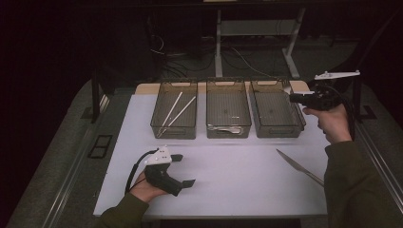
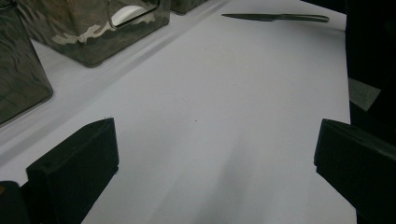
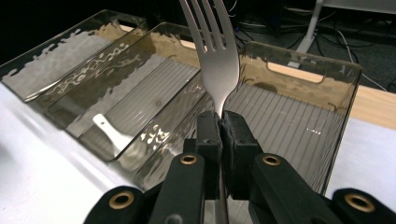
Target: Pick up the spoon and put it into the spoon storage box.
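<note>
While clamped in tongs [image 3: 221, 122], fork [image 3: 212, 56].

Both sleeves [image 1: 354, 185] are dark olive. Each claw is black with a pale three-cornered plate on top and a black cable; the right claw [image 3: 220, 122] shows brass-coloured rivets on its arms.

Your room is dim; only the white desk [image 1: 228, 175] catches light from above. Glare ripples on the smoky trays [image 3: 93, 70], your fork [image 3: 217, 65] gleams, and the near black fingers [image 2: 74, 172] look soft and blurred.
</note>
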Motion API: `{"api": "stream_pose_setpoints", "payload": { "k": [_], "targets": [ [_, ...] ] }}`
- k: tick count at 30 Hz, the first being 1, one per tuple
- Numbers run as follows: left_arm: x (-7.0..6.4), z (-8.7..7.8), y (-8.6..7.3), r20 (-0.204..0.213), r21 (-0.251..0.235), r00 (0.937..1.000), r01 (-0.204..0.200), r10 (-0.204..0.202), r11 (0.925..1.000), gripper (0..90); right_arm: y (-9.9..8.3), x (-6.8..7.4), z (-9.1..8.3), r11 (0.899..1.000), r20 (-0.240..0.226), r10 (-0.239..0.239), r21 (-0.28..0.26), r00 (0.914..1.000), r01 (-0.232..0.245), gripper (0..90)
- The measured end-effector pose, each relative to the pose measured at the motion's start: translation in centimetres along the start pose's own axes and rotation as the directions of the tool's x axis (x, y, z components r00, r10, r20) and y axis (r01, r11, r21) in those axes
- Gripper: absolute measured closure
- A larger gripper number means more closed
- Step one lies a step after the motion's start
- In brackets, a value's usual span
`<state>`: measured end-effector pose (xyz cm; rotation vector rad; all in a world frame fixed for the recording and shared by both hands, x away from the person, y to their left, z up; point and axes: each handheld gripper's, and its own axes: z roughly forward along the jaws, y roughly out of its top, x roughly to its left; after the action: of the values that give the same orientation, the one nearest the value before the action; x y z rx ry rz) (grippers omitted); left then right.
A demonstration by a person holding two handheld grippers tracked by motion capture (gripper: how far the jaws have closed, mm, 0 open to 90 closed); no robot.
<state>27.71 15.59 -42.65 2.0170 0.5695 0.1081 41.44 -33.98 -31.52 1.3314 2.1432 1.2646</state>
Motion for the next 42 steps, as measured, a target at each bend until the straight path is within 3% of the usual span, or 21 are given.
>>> {"api": "stream_pose_setpoints", "payload": {
  "k": [12,21,34,42],
  "targets": [
    [-0.1,0.0,0.0,0.002,-0.002,1.0,-0.002,0.002,1.0,0.0,1.8,-1.3,2.4,1.0,0.03,0.031,-0.006,0.9991,-0.031,86.0],
    [0.0,-0.1,0.0,0.004,-0.007,1.0,-0.002,0.002,1.0,0.0,1.9,-2.0,4.5,0.999,0.055,0.044,0.008,0.9975,-0.045,86.0],
    [-0.1,-0.1,0.0,0.005,-0.003,1.0,-0.006,0.006,1.0,0.0,-1.1,-2.8,7.7,0.989,0.075,0.069,0.126,0.9948,-0.078,85.9],
    [-0.1,-0.1,0.0,0.007,-0.004,1.0,-0.004,0.004,1.0,0.0,-1.9,-2.9,9.4,0.973,0.097,0.064,0.213,0.9933,-0.083,85.7]
  ]
}}
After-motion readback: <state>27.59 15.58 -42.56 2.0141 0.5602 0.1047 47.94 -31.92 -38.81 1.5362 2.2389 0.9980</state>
